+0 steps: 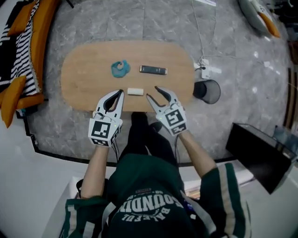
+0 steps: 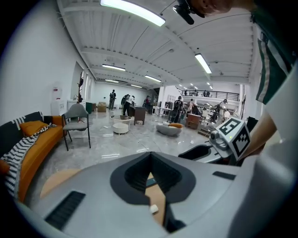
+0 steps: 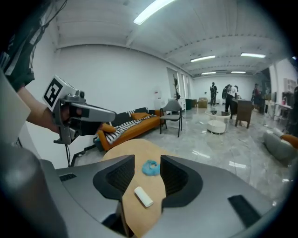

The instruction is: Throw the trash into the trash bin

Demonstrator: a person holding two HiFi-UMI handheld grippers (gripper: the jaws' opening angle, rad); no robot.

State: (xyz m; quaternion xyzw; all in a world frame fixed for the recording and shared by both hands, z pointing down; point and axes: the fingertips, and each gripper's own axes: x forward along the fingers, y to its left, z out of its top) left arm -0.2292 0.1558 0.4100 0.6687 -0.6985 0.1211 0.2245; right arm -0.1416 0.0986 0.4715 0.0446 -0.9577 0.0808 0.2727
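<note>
Bin — head view only (beside table).

Large open hall. Floor was grey polished marble, glossy with reflections. Oval wooden table stood on it. Orange sofa with black-and-white striped throw lay just off table's left end, near white wall. Grey chair stood beyond sofa, with low round white table farther out. White ribbed ceiling carried long strip lights, all lit. Several people stood far back among more furniture.
</note>
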